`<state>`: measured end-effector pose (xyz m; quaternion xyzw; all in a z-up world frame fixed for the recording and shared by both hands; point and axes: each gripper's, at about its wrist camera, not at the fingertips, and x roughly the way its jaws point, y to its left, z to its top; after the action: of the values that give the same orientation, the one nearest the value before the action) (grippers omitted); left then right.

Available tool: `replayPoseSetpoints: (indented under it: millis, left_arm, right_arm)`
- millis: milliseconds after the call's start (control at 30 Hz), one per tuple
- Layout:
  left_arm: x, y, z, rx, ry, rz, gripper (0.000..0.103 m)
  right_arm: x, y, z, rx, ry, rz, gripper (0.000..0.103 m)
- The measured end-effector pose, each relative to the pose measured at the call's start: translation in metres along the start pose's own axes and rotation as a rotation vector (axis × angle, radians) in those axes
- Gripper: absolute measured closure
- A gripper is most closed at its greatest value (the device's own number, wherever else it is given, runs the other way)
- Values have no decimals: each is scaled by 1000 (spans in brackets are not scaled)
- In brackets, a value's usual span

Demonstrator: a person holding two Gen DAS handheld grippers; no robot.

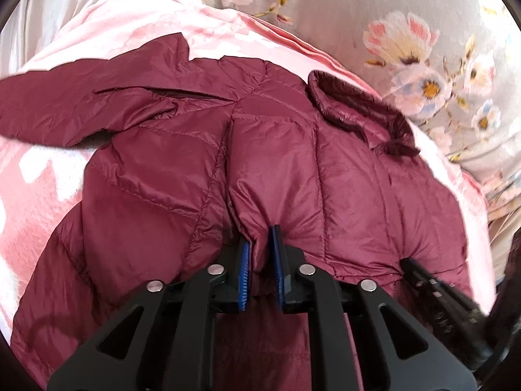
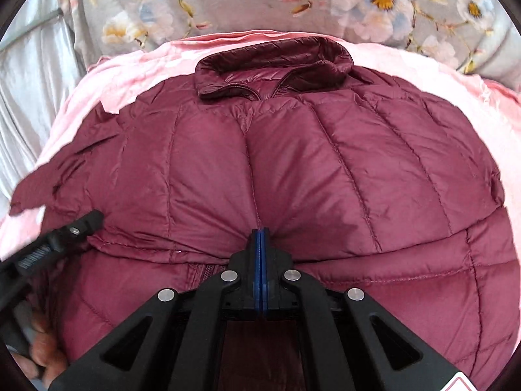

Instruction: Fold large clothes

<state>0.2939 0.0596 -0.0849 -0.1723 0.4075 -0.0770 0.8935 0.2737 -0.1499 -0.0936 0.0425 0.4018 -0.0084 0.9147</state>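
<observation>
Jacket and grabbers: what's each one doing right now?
Jacket: lower part folded up over its front, spread on the pink blanket.
Collar: unzipped at the top.
Left gripper: jaws pinching a jacket fold.
Right gripper: jaws shut on the folded edge.

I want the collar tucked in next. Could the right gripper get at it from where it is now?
Probably not yet: the right gripper is shut on the jacket fold. Once released, nothing lies across the path to the collar.

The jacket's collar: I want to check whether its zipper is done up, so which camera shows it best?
The right wrist view. There the collar faces the camera head-on, with the zipper parting just below it. The left wrist view shows the collar only obliquely, at the side, with no zipper visible.
</observation>
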Motion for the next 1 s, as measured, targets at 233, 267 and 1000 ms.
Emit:
replayPoseSetpoints:
  millis: [233,267,1000]
  left_arm:
    - [-78,91,30,-241,-165,12,28]
    - [-87,114,40,-279,-184,36,26]
    - [-108,337,140,-531,-259,367,99]
  right_arm:
    - [-2,1,0,-20,-2,-22,103]
    - [-3,1,0,-16,-5,-22,103]
    - [-114,76,-119,-144,-91,99,81]
